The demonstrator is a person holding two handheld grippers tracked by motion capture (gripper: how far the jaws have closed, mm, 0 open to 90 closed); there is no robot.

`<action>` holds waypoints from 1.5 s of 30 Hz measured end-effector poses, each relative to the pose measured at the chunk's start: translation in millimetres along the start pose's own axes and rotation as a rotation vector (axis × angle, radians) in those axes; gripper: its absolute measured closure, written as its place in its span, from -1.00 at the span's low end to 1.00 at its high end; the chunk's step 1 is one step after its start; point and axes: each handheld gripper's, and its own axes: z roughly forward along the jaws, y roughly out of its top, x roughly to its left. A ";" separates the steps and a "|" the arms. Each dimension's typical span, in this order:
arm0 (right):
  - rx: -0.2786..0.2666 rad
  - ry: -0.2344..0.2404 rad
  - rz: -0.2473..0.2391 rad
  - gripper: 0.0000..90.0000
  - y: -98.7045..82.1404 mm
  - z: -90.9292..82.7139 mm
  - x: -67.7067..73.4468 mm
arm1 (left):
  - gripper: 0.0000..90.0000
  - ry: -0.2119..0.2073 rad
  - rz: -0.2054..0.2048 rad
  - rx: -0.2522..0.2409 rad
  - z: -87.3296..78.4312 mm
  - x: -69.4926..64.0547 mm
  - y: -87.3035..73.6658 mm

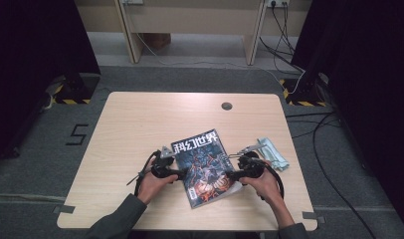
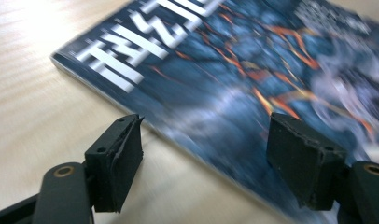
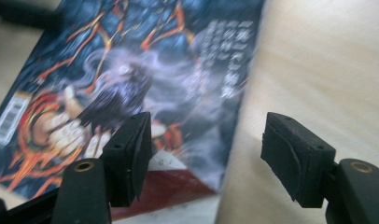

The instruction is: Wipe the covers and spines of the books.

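Observation:
A magazine [image 1: 205, 162] with a dark blue and orange cover and a white title lies flat and slightly askew on the wooden table [image 1: 140, 124]. My left gripper [image 1: 182, 174] sits at its left edge with the jaws open; in the left gripper view that gripper [image 2: 206, 128] straddles the spine edge of the magazine [image 2: 225, 70] without touching it. My right gripper [image 1: 231, 175] is at the lower right edge, also open. In the right gripper view this gripper [image 3: 206, 123] spans the cover's edge of the magazine [image 3: 131, 56], with one jaw over the cover and one over bare wood.
A folded pale green cloth [image 1: 273, 153] lies just right of my right gripper. A round cable hole [image 1: 226, 106] sits near the table's far edge. Black cables [image 1: 319, 149] trail on the floor at the right.

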 end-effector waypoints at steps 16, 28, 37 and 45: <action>0.077 -0.087 -0.089 -0.26 -1.2 10.8 12.0 | -0.49 -0.023 0.080 -0.001 -11.7 -35.3 -17.5; 0.077 -0.060 -0.060 -0.11 -32.9 -16.1 -2.0 | -0.46 -0.031 0.104 -0.004 -11.5 -34.9 -17.1; 0.076 -0.014 -0.057 0.03 -40.7 -17.5 1.2 | -0.46 0.001 0.139 -0.003 -12.4 -32.1 -15.2; 0.055 0.071 -0.105 0.31 -38.3 -10.9 11.8 | -0.45 0.044 0.106 -0.004 -13.1 -15.1 -13.3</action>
